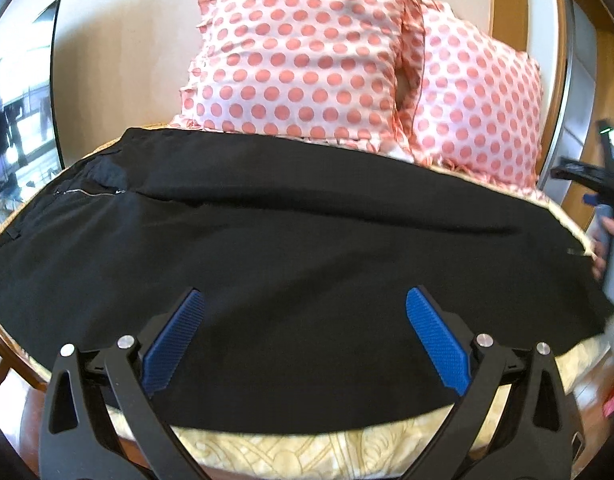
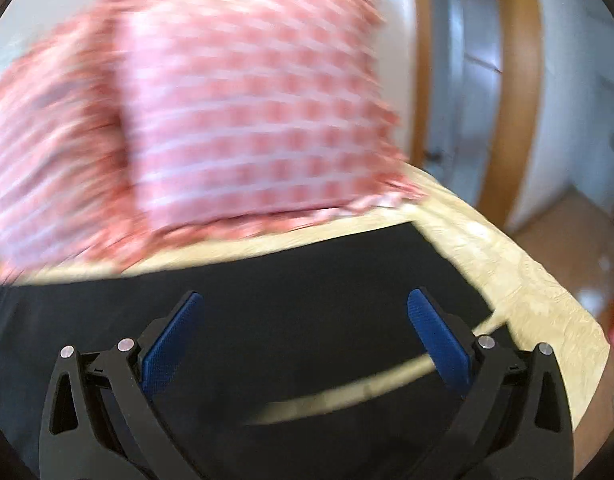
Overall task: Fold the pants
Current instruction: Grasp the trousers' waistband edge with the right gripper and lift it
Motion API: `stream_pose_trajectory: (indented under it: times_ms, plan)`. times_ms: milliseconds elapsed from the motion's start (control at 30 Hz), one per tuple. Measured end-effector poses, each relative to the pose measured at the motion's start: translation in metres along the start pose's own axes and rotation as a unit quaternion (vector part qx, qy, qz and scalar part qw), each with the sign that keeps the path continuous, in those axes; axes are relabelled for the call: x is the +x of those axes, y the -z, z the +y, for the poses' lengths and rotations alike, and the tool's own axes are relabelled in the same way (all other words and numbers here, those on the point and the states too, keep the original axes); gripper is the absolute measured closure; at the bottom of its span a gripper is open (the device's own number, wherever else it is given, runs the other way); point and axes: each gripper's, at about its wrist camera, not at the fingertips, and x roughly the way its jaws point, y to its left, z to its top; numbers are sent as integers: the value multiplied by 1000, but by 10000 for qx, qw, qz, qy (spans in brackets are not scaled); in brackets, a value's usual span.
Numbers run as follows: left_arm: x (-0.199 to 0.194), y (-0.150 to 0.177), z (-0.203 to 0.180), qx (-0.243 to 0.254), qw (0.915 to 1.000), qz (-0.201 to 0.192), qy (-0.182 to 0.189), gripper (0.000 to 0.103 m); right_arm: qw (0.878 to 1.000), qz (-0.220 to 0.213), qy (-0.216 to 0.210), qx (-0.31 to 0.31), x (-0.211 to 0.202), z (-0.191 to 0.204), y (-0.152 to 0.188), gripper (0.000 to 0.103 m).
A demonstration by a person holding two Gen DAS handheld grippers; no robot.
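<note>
A cream patterned bedspread [image 1: 315, 450] covers the bed, with wood floor [image 2: 563, 216] past its edge at 2 o'clock in the right wrist view. The left gripper [image 1: 305, 308] hangs spread wide over the black pants [image 1: 307, 240], gripping nothing. The right gripper [image 2: 305, 310] is equally spread above the cloth. The pants lie flat, long axis from 9 to 3 o'clock, zipper [image 1: 89, 194] end at 9. Behind, at 12, lean two pink dotted pillows [image 1: 303, 52].

Black pants [image 1: 291, 240], spread flat across bed, zipper at left end
</note>
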Motion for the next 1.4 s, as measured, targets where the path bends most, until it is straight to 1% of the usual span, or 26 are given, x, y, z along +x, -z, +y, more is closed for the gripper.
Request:
stream_pose_trajectory:
  times_ms: [33, 67, 133, 167, 200, 267, 333, 400, 433, 467, 533, 600, 633, 667, 700, 733, 833, 933, 1000, 1033, 1100, 1167, 1233, 1267, 1333, 1400]
  plan:
    - [1, -1, 1, -35, 10000, -22, 76, 2, 9996, 156, 176, 132, 19, -5, -10, 14]
    - [2, -2, 2, -35, 9999, -44, 152, 2, 9977, 458, 364, 343, 50, -14, -26, 30]
    - [3, -3, 3, -24, 9994, -159, 293, 2, 9927, 894, 507, 633, 88, -25, -40, 39]
    - [4, -3, 4, -22, 9991, -230, 349, 2, 9879, 1159, 560, 863, 112, -31, -46, 45]
    - [4, -3, 4, -19, 9991, -251, 345, 2, 9841, 1325, 612, 1009, 127, -36, -50, 47]
    - [9, -4, 4, -2, 9993, -215, 307, 2, 9758, 1528, 860, 1306, 152, -46, -55, 48]
    - [14, -5, 5, 1, 9995, -137, 298, 2, 9693, 1635, 1095, 1477, 166, -53, -56, 48]
    - [20, -5, 7, -21, 9995, -40, 309, 2, 9624, 1787, 1192, 1660, 180, -58, -55, 47]
    - [22, -5, 8, -35, 9995, 1, 311, 2, 9634, 1705, 1350, 1567, 182, -56, -56, 47]
    - [24, -5, 8, -52, 9995, 48, 319, 2, 9625, 1732, 1489, 1463, 186, -57, -58, 47]
    - [27, -4, 9, -80, 9993, 114, 345, 2, 9643, 1702, 1602, 1245, 192, -55, -58, 50]
    - [27, -2, 11, -117, 9992, 141, 354, 2, 9671, 1587, 1609, 1170, 192, -58, -54, 58]
    - [26, -1, 11, -133, 9992, 144, 352, 2, 9679, 1536, 1602, 1183, 189, -59, -52, 75]
    - [24, 0, 13, -164, 9991, 137, 362, 2, 9690, 1463, 1582, 1209, 185, -63, -49, 87]
    - [23, 0, 14, -192, 9990, 126, 375, 2, 9714, 1380, 1444, 1283, 179, -67, -46, 89]
    - [21, 0, 16, -233, 9990, 103, 378, 2, 9738, 1304, 1236, 1391, 177, -75, -43, 98]
    - [15, 0, 24, -378, 9983, 6, 445, 2, 9744, 1026, 526, 1929, 148, -101, -28, 99]
    - [13, -3, 30, -509, 9971, -38, 571, 2, 9733, 428, -242, 2242, 89, -118, -9, 100]
    - [11, -4, 35, -599, 9964, -89, 587, 2, 9675, 64, -761, 2412, 37, -130, 10, 100]
    - [10, -5, 38, -672, 9959, -120, 597, 2, 9631, -89, -985, 2504, 6, -138, 27, 100]
    - [9, -8, 42, -810, 9948, -151, 605, 2, 9576, -215, -1174, 2624, -27, -149, 50, 100]
    - [10, -11, 46, -930, 9935, -179, 633, 2, 9545, -93, -1197, 2731, -43, -160, 82, 100]
    - [12, -16, 48, -1036, 9923, -185, 653, 2, 9520, 171, -1194, 2813, -44, -164, 105, 100]
    - [13, -19, 49, -1074, 9918, -186, 660, 2, 9486, 349, -1236, 2892, -42, -166, 114, 100]
    - [14, -26, 52, -1121, 9909, -197, 713, 2, 9448, 501, -1300, 2964, -36, -168, 123, 100]
    - [14, -33, 57, -1164, 9899, -223, 779, 2, 9366, 614, -1393, 3154, -28, -172, 123, 98]
